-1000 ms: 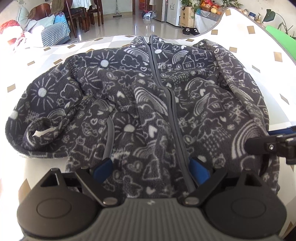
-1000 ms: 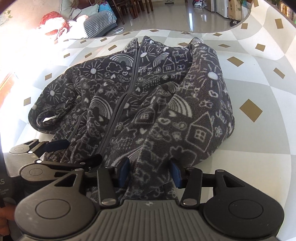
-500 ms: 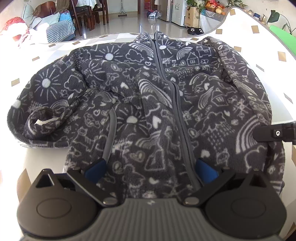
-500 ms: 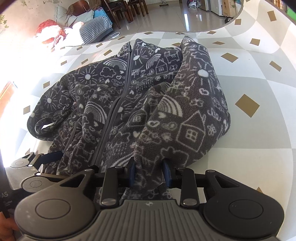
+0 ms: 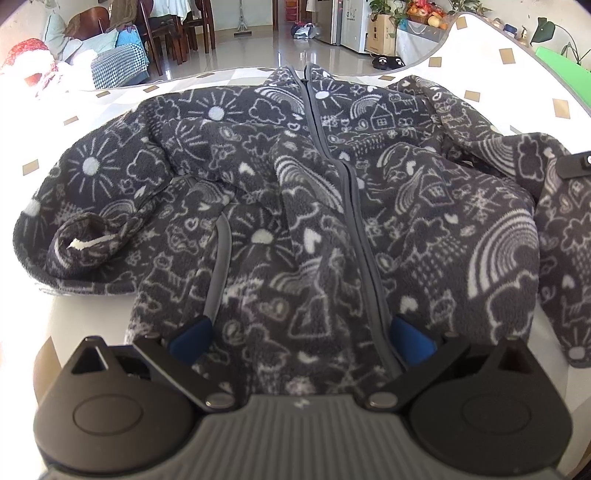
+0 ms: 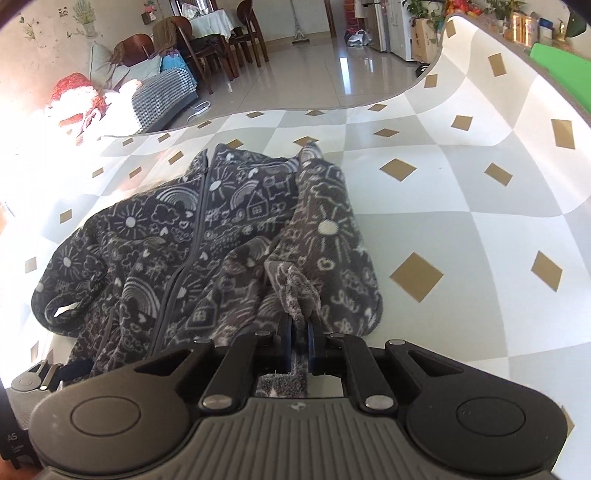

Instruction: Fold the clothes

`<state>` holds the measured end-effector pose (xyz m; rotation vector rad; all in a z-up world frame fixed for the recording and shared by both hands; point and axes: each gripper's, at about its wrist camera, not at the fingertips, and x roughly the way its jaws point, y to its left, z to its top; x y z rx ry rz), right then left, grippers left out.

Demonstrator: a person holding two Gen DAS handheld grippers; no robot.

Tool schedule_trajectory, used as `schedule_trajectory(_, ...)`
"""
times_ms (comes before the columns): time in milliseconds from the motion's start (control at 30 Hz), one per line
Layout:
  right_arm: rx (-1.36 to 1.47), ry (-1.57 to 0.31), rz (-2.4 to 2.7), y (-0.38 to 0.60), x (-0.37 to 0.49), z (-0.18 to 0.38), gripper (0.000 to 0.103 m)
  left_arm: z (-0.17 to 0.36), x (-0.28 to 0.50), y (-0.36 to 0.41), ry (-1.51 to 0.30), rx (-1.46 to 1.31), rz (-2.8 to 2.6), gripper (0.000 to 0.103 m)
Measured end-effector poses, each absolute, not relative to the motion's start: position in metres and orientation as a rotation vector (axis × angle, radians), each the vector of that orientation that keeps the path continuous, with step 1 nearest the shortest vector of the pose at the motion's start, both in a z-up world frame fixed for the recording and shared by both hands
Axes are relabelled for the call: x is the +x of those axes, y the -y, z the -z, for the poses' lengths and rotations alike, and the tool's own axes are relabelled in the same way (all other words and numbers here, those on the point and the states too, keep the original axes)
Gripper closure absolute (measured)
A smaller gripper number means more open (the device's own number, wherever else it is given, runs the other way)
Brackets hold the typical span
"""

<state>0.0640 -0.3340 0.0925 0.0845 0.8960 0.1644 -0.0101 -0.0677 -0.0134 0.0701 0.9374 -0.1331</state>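
Glossy tiled floor (image 6: 332, 77), dark chairs (image 6: 192, 48)

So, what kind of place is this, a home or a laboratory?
Most likely a home, an open living and dining room. Behind the patterned mat with the fleece jacket stand wooden dining chairs, a sofa with cushions and a refrigerator.

Strong daylight enters from your left in both views and burns the left part of the table (image 5: 22, 295) to plain white. The tiled floor (image 6: 332, 77) carries glare streaks. Fisheye distortion bends the table's far edge into a curve, and the corners vignette dark. Focus is sharp on the fleece jacket (image 5: 295, 221); your gripper housings close to the lens look slightly soft.
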Motion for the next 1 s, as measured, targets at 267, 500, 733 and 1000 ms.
schedule_trajectory(267, 0.078, -0.72, 0.097, 0.408, 0.1, -0.122, 0.094, 0.013, -0.014, 0.068, -0.924, 0.072, 0.129, 0.0)
schedule_trajectory(500, 0.194, -0.685, 0.107, 0.435, 0.113, -0.127, 0.06, 0.014, -0.02, 0.065, -0.914, 0.067, 0.121, 0.0)
schedule_trajectory(733, 0.183, -0.763, 0.047, 0.442, 0.119, -0.116, 0.054, 0.015, -0.021, 0.064, -0.91, 0.066, 0.122, 0.0)
schedule_trajectory(1000, 0.256, -0.851, 0.135, 0.493, 0.118, -0.096, 0.052, 0.015, -0.02, 0.066, -0.92, 0.065, 0.113, 0.0)
